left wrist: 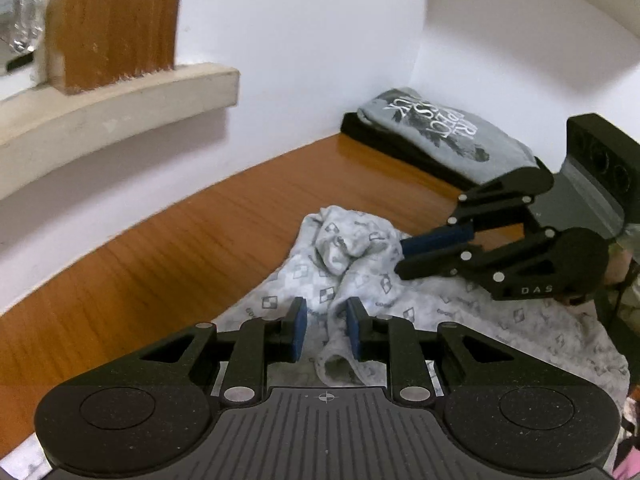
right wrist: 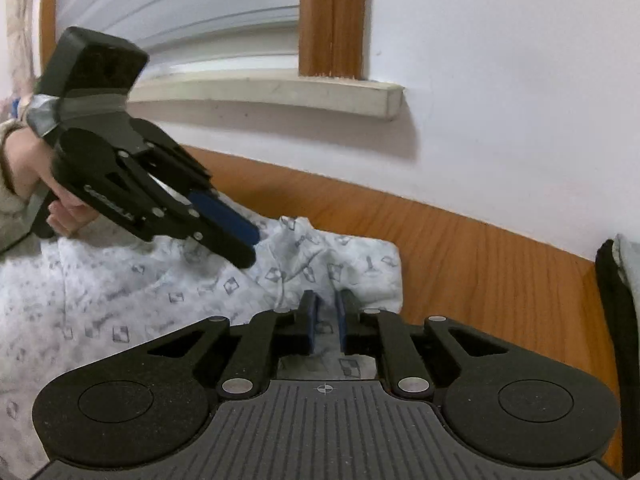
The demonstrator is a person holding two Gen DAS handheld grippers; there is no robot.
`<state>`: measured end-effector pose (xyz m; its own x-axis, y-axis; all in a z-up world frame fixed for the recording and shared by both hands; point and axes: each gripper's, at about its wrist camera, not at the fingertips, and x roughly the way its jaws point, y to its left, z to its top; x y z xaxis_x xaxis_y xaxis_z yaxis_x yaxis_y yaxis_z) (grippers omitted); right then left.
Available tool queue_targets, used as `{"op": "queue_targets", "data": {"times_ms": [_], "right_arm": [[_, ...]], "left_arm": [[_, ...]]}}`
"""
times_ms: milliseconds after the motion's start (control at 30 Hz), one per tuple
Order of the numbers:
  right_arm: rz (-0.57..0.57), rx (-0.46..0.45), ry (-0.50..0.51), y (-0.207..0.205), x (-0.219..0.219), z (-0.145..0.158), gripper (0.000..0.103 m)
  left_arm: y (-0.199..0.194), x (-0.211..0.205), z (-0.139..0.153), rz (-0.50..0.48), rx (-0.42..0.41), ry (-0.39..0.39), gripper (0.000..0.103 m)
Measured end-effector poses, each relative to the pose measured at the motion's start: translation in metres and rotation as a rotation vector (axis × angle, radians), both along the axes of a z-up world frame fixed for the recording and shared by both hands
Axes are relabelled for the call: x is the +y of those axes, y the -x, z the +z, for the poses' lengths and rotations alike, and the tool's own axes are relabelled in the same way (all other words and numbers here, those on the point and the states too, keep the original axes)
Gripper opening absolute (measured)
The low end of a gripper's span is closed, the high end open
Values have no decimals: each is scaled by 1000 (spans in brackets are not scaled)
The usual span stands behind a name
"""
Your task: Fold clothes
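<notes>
A white garment with a grey diamond print (left wrist: 440, 312) (right wrist: 120, 288) lies crumpled on the wooden table (left wrist: 180, 248) (right wrist: 480, 264). In the left wrist view my left gripper (left wrist: 326, 308) stands open low over the cloth. A raised fold lies between its blue pads, against the right pad only. My right gripper (right wrist: 327, 300) is shut on a ridge of the same garment near its far corner. From the left wrist view the right gripper (left wrist: 400, 258) comes in from the right beside a bunched-up lump. The left gripper (right wrist: 252, 246) reaches down from the left.
A folded grey T-shirt with a dark print (left wrist: 440, 136) (right wrist: 628, 264) lies on a black folded item (left wrist: 384, 140) in the table's far corner. White walls and a pale window sill (left wrist: 120, 96) (right wrist: 280, 92) border the table. A person's hand (right wrist: 68, 208) holds the left gripper.
</notes>
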<state>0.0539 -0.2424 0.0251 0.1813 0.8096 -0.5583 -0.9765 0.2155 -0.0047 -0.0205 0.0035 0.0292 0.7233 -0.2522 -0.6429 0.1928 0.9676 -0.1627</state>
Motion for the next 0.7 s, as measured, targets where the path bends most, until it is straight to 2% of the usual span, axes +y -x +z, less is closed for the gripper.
{"op": "queue_targets", "data": {"times_ms": [133, 200, 300, 467, 500, 533, 567, 600, 700], "right_arm": [[-13, -9, -36, 6, -7, 14, 31], [-23, -41, -55, 14, -15, 23, 34], [-47, -67, -96, 17, -18, 31, 33], [0, -70, -35, 5, 13, 27, 30], [-5, -41, -28, -1, 18, 25, 31], [3, 4, -20, -6, 23, 23, 29], [10, 32, 0, -9, 28, 19, 18], [14, 47, 33, -10, 34, 15, 12], [6, 36, 77, -8, 43, 8, 12]], "left_arm": [[40, 29, 22, 60, -60, -3, 36], [65, 45, 32, 93, -89, -2, 39], [99, 69, 43, 141, -129, 1, 40], [131, 88, 39, 204, -135, 16, 40], [138, 91, 38, 209, -133, 17, 40], [146, 94, 37, 211, -132, 18, 40], [153, 97, 37, 214, -132, 19, 40], [157, 99, 36, 220, -132, 16, 41], [179, 115, 36, 261, -140, 7, 41]]}}
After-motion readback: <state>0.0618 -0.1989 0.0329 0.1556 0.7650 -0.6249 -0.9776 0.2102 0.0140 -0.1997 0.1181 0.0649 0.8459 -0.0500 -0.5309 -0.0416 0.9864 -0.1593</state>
